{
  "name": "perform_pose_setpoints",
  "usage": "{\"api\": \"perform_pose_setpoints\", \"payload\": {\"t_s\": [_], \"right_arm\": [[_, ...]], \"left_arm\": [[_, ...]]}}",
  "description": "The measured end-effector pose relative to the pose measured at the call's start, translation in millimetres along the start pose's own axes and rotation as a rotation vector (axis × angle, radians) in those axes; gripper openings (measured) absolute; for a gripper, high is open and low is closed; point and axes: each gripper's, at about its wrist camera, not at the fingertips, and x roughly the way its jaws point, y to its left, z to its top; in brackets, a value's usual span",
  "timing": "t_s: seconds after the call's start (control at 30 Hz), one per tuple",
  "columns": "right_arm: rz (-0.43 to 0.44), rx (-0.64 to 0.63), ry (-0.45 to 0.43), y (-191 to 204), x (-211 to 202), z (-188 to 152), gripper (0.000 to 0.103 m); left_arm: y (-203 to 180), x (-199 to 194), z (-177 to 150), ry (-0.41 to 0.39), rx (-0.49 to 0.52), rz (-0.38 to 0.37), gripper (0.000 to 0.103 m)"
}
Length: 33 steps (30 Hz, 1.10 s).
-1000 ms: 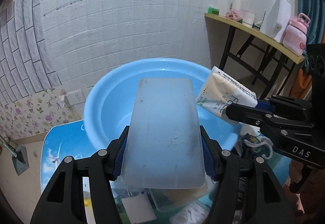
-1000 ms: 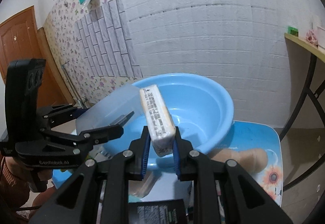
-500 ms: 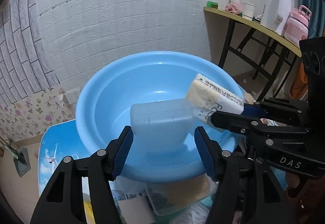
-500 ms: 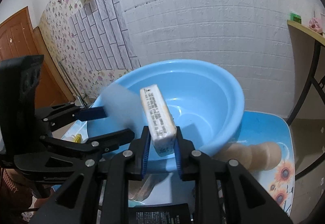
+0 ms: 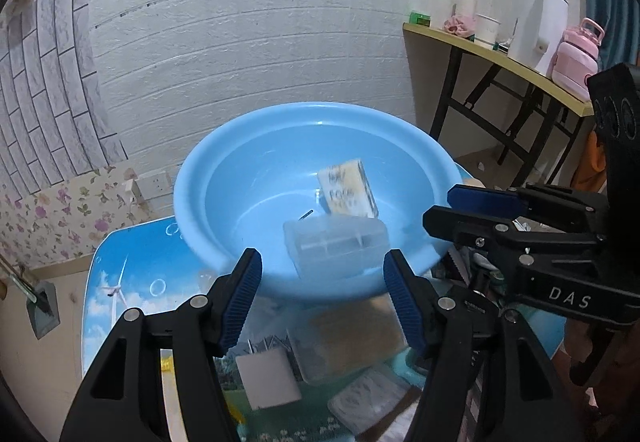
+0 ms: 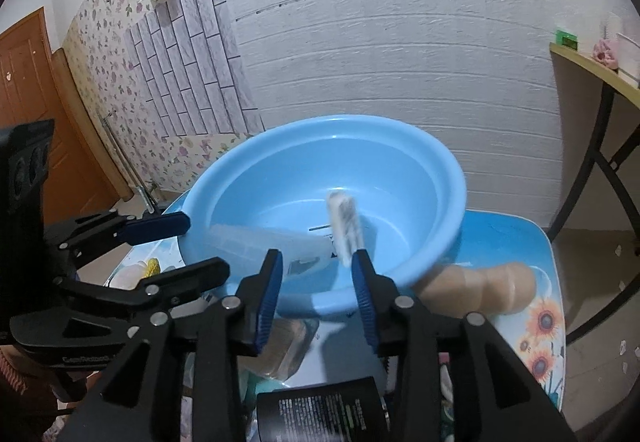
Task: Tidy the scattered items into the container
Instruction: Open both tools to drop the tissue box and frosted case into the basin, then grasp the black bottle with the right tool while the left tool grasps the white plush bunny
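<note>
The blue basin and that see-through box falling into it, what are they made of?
The blue basin looks like smooth, glossy plastic: light glints off its rolled rim. The see-through box seems frosted, milky plastic, since ribs show faintly through its wall. It is blurred, so that is a guess.

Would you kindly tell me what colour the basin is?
Light blue; the basin shows best in the left wrist view.

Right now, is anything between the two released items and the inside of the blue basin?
Nothing visible blocks them. The tissue pack and the translucent plastic box are already inside the blue basin, blurred, clear of the left gripper and right gripper.
</note>
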Motion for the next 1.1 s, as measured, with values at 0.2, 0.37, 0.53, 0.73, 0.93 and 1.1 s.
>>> {"api": "perform_pose_setpoints", "payload": {"t_s": [0.2,0.37,0.53,0.73,0.93,1.1], "right_arm": [[-0.012,0.012,0.017,2.7,-10.2,-7.2,0.036],[-0.027,0.026,0.032,1.3,-16.8,-17.6,0.036],[-0.038,0.026,0.049,3.4,-19.9,-25.8,0.036],[-0.031,0.015,0.05,9.1,-28.7,-33.8,0.036],[-0.057,-0.031,0.006,21.7,-40.0,-41.0,0.036],[-0.048,-0.054,0.025,30.5,-38.5,-46.6,0.036]], "left_arm": [[-1.6,-11.4,-12.9,-0.001,-0.015,-0.009,0.063],[-1.9,-20.2,-22.1,-0.005,-0.034,-0.012,0.063],[-1.8,-26.1,-29.5,-0.002,-0.042,-0.012,0.063],[-2.3,-33.1,-41.6,0.004,-0.038,0.006,0.072],[3.3,-43.3,-53.3,-0.009,-0.05,0.012,0.083],[9.8,-52.1,-61.3,-0.02,-0.052,0.044,0.088]]}}
